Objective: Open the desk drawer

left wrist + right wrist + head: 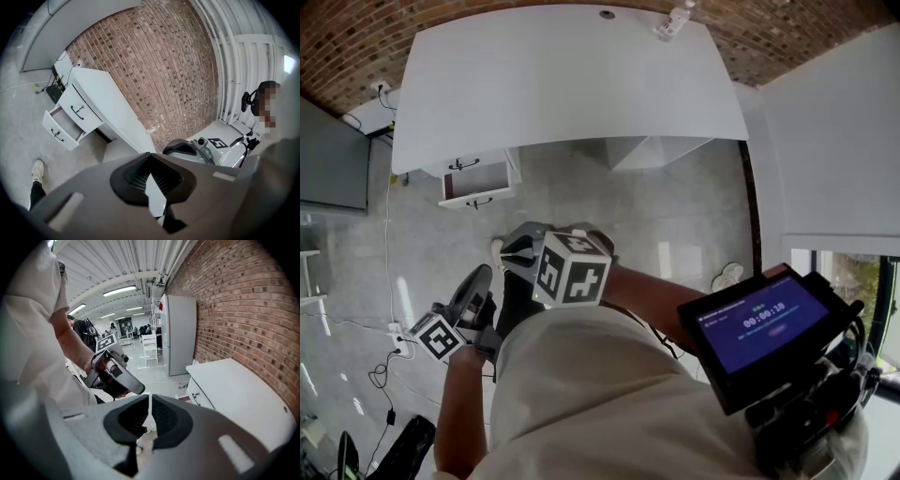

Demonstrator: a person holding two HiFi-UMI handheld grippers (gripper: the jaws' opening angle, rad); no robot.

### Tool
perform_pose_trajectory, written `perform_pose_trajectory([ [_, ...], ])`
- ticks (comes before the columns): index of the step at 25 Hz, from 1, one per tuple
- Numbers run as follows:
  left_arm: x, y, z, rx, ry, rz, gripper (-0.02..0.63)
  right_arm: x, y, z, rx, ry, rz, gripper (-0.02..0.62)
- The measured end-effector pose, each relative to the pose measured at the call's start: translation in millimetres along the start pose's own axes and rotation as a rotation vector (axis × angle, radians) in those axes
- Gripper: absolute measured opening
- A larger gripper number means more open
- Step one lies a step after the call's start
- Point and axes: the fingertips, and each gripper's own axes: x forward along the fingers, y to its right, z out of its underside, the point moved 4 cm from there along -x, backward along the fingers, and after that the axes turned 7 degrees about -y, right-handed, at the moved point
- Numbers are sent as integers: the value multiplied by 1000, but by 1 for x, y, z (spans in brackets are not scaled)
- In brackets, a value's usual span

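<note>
Left gripper [476, 287] & right gripper [518, 249] held close to torso, well back from desk [572, 84] — jaws together, empty; drawer [476, 181] open.

The person wears a pale cream short-sleeved shirt [581, 403], dark trousers [517, 305] and a light shoe [37, 169]. Behind the fingers of the left gripper [480, 277] sits the left cube [439, 336], white with black square markers. The right gripper [514, 251] carries a larger-looking right cube [572, 269] of the same kind. Each gripper's shell is smooth grey. Its fingers [133, 420] are black ribbed pads set in a rounded dark surround, with a pale rectangular slot in the shell to either side of them.
</note>
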Motion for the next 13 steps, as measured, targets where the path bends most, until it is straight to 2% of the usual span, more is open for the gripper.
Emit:
perform_pose_trajectory([
  [8,7,2,0,-2,-30,7,4,-1,2,5,14,-8,15,23],
  [13,0,-14,12,-99,-41,52,3,1,4,-2,14,-5,21,23],
])
